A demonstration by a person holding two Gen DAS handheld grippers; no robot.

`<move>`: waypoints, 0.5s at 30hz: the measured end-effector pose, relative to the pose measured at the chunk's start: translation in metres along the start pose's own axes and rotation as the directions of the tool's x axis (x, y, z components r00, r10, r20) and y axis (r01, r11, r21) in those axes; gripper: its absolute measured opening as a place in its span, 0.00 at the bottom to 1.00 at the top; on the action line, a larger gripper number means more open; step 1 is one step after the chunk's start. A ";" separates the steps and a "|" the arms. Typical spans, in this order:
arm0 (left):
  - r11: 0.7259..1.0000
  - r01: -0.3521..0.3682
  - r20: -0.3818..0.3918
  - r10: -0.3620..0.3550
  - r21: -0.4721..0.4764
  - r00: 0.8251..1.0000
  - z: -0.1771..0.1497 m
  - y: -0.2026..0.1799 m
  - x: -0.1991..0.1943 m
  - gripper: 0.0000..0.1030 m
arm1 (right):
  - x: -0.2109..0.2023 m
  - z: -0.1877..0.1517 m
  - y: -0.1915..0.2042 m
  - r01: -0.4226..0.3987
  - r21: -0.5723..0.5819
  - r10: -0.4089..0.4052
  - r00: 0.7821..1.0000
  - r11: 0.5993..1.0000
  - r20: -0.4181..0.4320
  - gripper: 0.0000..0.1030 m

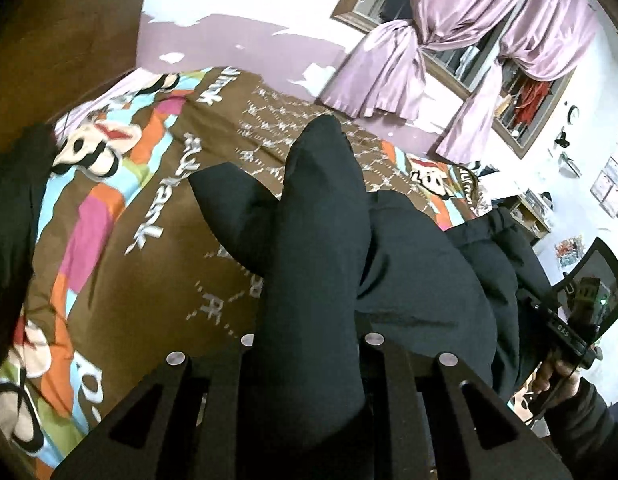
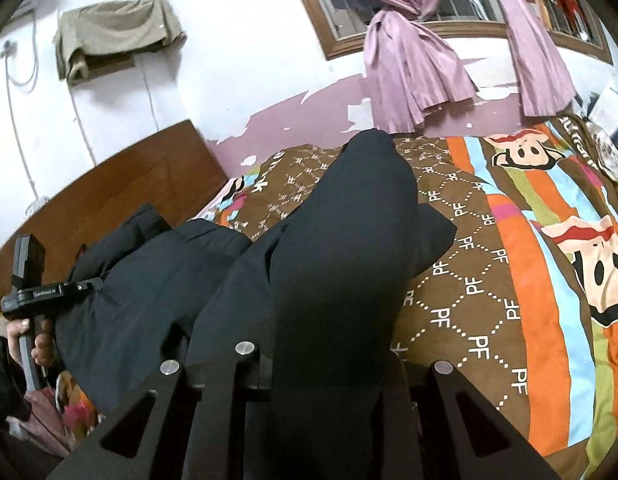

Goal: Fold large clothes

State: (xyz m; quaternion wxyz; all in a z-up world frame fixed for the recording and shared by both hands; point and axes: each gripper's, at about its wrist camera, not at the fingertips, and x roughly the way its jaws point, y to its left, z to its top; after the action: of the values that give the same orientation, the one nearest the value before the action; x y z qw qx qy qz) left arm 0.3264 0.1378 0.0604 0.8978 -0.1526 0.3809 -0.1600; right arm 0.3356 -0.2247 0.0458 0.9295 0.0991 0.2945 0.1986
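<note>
Above a cartoon-print bedspread, left gripper and right gripper each pinch dark trousers, raised for folding.

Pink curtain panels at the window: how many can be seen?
2. One knotted curtain panel hangs at the window's left part, the other curtain panel to its right. More may hang beyond the picture's edge.

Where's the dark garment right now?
The dark garment is pinched in both claws, left claw and right claw, filling the centre of both wrist views and draping onto the patterned bedspread below the window.
</note>
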 end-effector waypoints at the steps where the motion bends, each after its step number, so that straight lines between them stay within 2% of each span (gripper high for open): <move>1: 1.000 -0.003 -0.005 0.003 -0.007 1.000 -0.006 0.005 0.001 0.14 | 0.002 -0.003 0.002 0.002 -0.008 -0.002 1.000 1.000 -0.009 0.16; 6: 0.999 -0.052 -0.043 0.051 -0.014 0.998 -0.041 0.030 0.028 0.14 | 0.021 -0.034 -0.005 0.061 -0.035 -0.063 0.996 0.998 -0.064 0.16; 12: 0.996 -0.080 -0.052 0.078 -0.043 0.996 -0.063 0.054 0.051 0.17 | 0.042 -0.068 -0.042 0.139 0.033 -0.134 0.984 0.990 -0.121 0.17; 13: 0.995 -0.086 -0.053 0.083 -0.043 0.995 -0.064 0.056 0.053 0.19 | 0.044 -0.072 -0.046 0.147 0.043 -0.140 0.982 0.988 -0.125 0.18; 15: 0.993 -0.114 -0.056 0.111 -0.041 0.992 -0.067 0.057 0.056 0.25 | 0.046 -0.077 -0.052 0.164 0.059 -0.156 0.979 0.985 -0.130 0.27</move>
State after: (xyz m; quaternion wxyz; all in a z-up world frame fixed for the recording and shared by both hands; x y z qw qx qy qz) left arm 0.3242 0.1570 -0.0419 0.8913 -0.1464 0.4163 -0.1046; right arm 0.3406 -0.2466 -0.0549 0.9183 0.0949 0.3657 0.1186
